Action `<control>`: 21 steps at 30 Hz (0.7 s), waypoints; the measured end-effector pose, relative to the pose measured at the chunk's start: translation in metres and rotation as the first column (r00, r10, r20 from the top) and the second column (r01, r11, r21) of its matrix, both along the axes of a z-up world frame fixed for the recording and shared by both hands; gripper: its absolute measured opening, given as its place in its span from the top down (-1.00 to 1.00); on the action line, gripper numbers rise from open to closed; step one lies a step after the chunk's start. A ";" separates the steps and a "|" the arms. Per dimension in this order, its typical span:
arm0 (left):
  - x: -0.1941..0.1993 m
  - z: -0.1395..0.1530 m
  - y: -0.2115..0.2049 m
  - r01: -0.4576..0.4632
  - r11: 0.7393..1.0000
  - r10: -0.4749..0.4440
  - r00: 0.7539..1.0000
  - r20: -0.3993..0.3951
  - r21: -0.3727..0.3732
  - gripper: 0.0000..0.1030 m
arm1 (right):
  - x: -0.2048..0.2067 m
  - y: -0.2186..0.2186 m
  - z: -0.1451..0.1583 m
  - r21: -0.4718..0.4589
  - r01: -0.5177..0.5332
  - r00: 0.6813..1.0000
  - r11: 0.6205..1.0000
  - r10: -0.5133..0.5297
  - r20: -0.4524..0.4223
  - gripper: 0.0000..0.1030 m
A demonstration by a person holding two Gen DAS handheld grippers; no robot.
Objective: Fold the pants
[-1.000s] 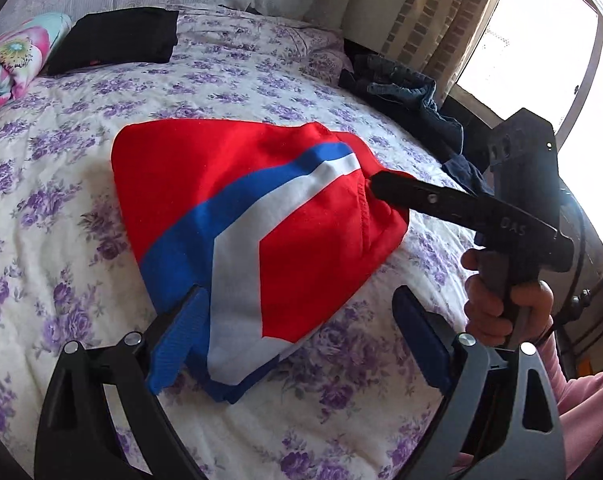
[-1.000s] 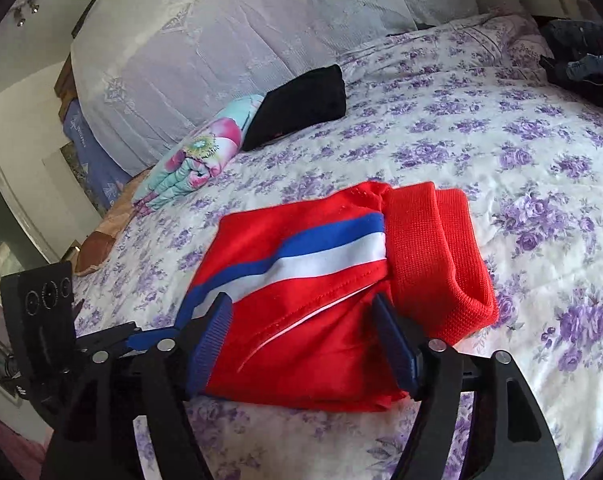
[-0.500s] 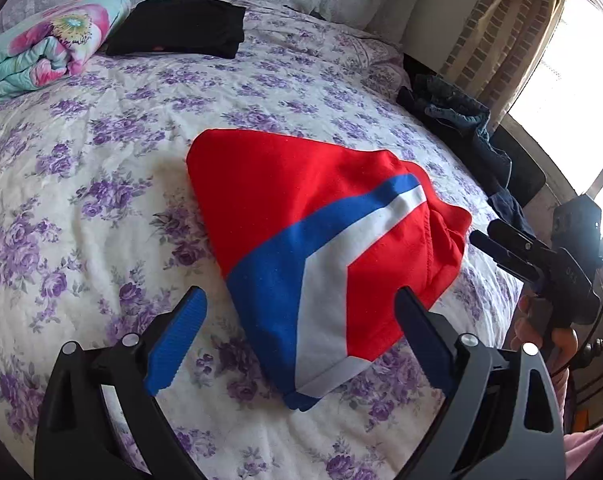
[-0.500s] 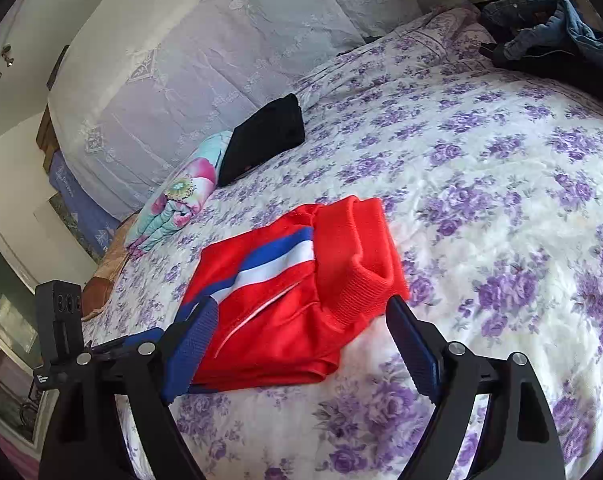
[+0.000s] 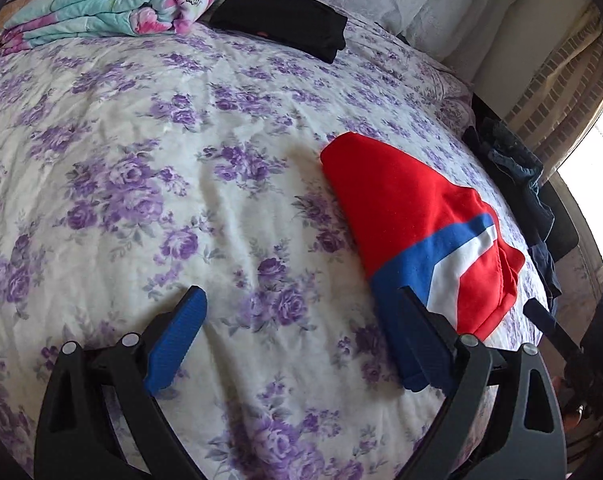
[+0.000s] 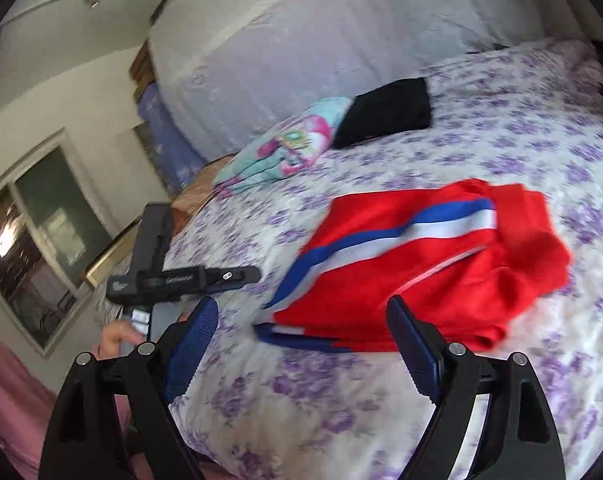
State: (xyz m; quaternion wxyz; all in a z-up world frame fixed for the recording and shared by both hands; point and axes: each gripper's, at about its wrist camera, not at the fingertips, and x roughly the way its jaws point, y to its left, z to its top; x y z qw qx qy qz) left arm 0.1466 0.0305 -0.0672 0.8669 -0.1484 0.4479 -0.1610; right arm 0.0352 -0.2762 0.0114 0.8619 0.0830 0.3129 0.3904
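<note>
Folded pants [image 5: 417,236] are laid flat on the bed [image 5: 181,200], long axis from striped end to ribbed waistband. Left gripper [image 5: 297,340] and right gripper [image 6: 301,344] are held with fingers apart, empty.

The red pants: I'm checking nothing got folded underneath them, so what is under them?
The red pants lie folded on the floral bedspread, which shows all around them. Whatever lies directly beneath, or between their layers, is covered and cannot be seen.
</note>
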 end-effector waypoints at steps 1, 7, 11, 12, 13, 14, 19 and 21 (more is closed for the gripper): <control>-0.001 0.001 0.001 0.001 1.000 -0.001 1.000 0.004 -0.004 -0.79 | -0.004 0.016 0.000 -0.019 -0.048 0.998 0.999 0.049 0.033 -0.68; -0.007 0.000 0.002 0.009 1.000 -0.009 1.000 0.019 0.011 -0.79 | 0.007 0.087 -0.025 -0.094 -0.222 0.974 0.970 0.216 -0.069 -0.68; -0.008 0.000 0.005 0.011 1.000 -0.011 1.000 0.019 -0.001 -0.79 | 0.002 0.096 -0.046 -0.145 -0.293 0.949 0.945 0.268 -0.166 -0.69; -0.006 0.001 0.004 0.011 1.000 -0.011 1.000 0.018 -0.004 -0.79 | -0.001 0.092 -0.042 -0.138 -0.296 0.949 0.945 0.275 -0.154 -0.69; -0.003 0.005 0.003 0.015 1.000 -0.015 1.000 0.024 -0.012 -0.79 | -0.003 0.085 -0.036 -0.116 -0.293 0.950 0.949 0.276 -0.145 -0.68; -0.001 0.009 0.001 0.024 0.999 -0.023 0.999 0.034 -0.024 -0.79 | -0.004 0.074 -0.028 -0.083 -0.277 0.955 0.957 0.266 -0.129 -0.68; 0.014 0.022 -0.027 0.139 0.981 -0.136 0.990 0.034 -0.134 -0.80 | 0.007 -0.011 0.010 0.080 -0.062 0.994 0.995 0.069 -0.087 -0.74; 0.019 0.015 -0.042 0.182 0.968 -0.186 0.983 -0.002 -0.170 -0.80 | 0.010 -0.048 0.018 0.129 0.049 0.995 0.990 -0.037 -0.089 -0.79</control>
